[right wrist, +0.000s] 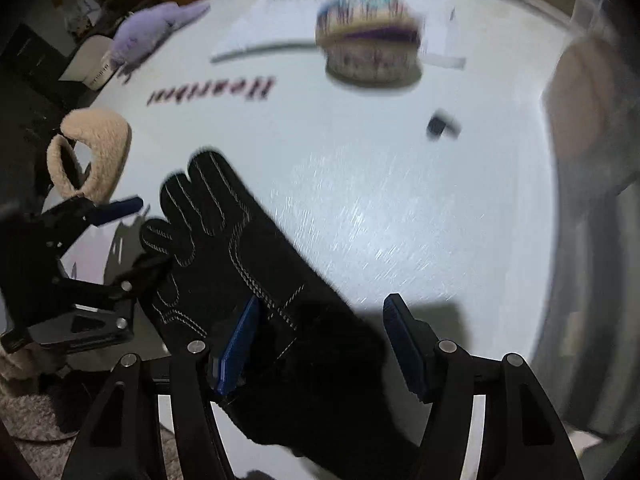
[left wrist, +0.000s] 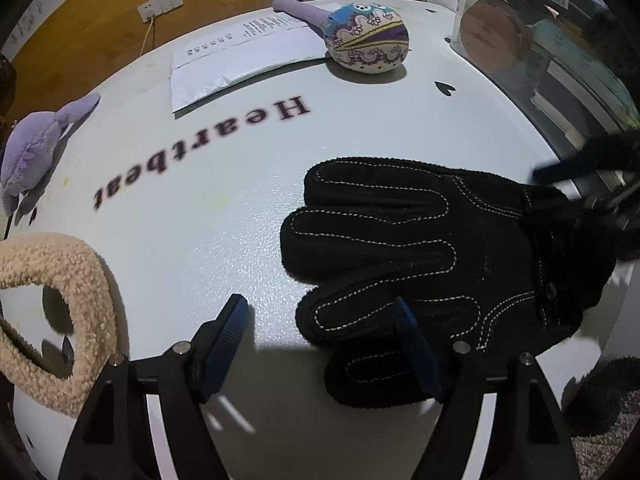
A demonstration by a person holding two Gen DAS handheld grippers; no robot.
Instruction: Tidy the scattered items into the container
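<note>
On your left lies the beige fleece ring (left wrist: 80,292). Your left gripper (left wrist: 324,344) is wide apart at the black glove (left wrist: 420,256), which lies flat on the white table (left wrist: 224,220). Your right gripper (right wrist: 320,344) is also apart, over the glove's cuff. The clear container (left wrist: 540,52) stands far right.

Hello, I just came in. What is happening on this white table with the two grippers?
A person is tidying loose things from the white table with two handheld grippers. Both the left gripper and the right gripper are open and hang over the black glove, which lies flat on the table. Neither grips it yet. A purple plush toy, a beige fleece piece and a patterned pouch wait nearby.
</note>
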